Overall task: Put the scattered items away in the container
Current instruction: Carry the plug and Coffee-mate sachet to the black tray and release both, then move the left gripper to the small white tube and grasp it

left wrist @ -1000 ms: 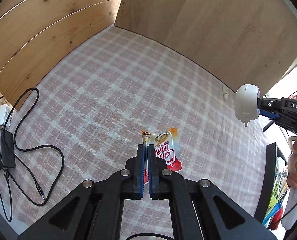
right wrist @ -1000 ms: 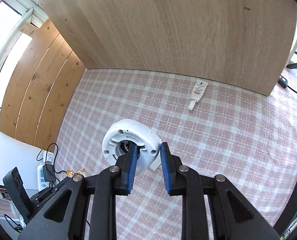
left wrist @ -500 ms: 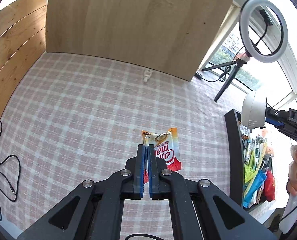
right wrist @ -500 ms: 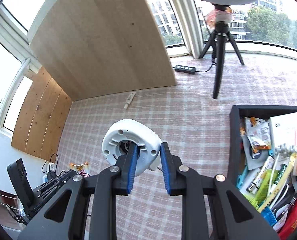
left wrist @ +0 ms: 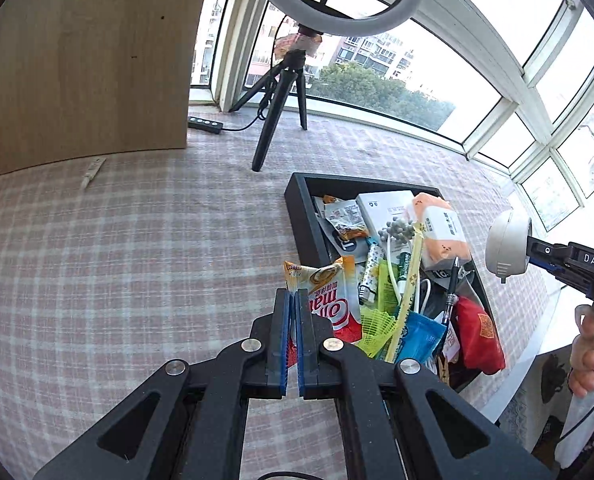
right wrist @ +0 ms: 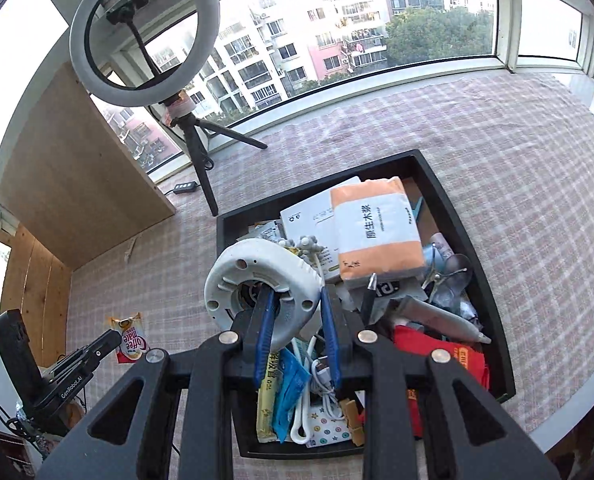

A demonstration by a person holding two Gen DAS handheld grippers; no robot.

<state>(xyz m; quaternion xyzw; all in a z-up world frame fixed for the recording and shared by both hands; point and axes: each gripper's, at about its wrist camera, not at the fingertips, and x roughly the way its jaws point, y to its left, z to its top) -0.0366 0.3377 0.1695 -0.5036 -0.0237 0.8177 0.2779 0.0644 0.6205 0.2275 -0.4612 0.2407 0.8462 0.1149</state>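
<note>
while the left gripper [left wrist: 291, 300] is pinching a sachet [left wrist: 329, 300] and the right gripper [right wrist: 297, 308] is clamping a white disc [right wrist: 257, 276], both are hovering by the tray [right wrist: 449, 200], needing release inside.

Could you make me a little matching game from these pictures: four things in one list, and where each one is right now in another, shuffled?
Things:
1. coffee sachet
2. white round device
3. orange tissue pack
4. small white tube

Places:
A. lying in the black tray
B. on the checked cloth by the wooden board
C. pinched in the left tongs
D. gripped by the right tongs, above the tray

Pairs: 1-C, 2-D, 3-A, 4-B
</note>
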